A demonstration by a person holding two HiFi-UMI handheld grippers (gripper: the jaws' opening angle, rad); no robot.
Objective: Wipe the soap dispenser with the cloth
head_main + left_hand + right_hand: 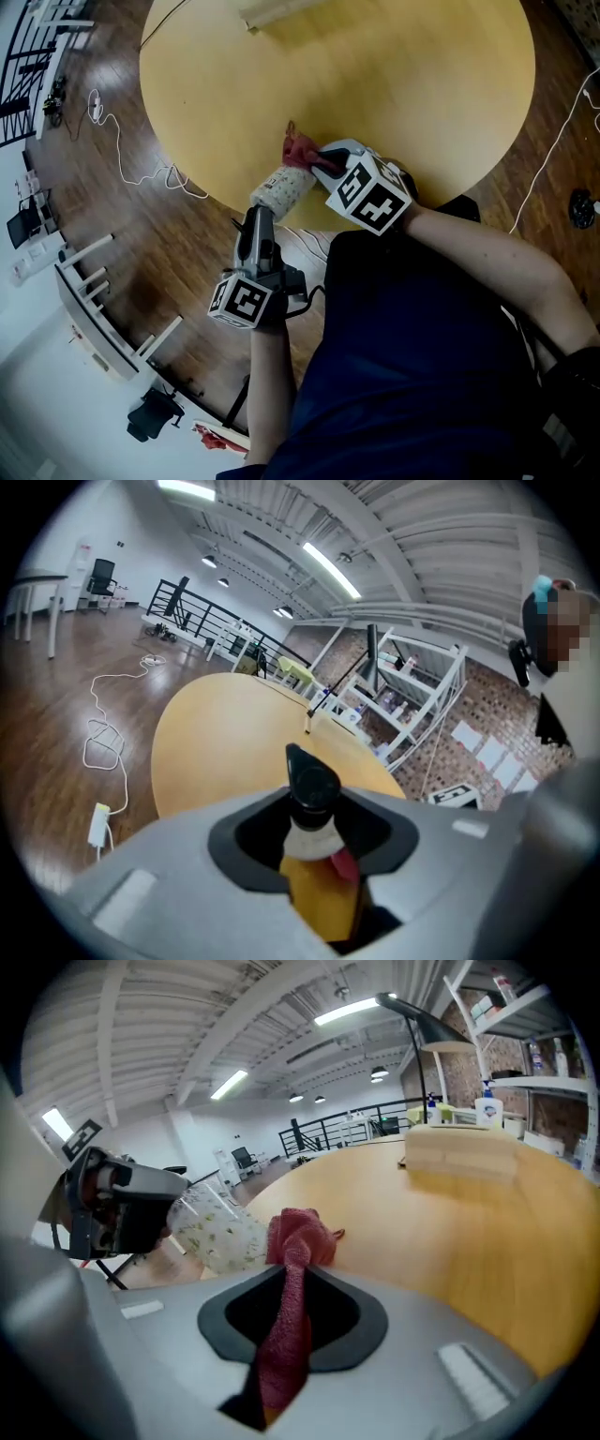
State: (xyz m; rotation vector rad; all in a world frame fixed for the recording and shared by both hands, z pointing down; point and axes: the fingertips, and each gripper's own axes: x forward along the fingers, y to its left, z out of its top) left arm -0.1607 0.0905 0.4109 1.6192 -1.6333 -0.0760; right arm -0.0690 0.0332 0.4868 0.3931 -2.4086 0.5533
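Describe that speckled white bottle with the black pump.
The white soap dispenser, dotted with greenish specks, has a black pump top. It hangs tilted at the edge of the round wooden table, pump end clamped in the left gripper, while the red cloth in the right gripper rests against its far end.

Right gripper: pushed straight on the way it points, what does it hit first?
Probably the table, just past the cloth bunched in its jaws. The dispenser sits left of that line in its view, though depth is unclear.

Speckled white soap dispenser (281, 190) lies tipped sideways — bunched red cloth (302, 150) against it.
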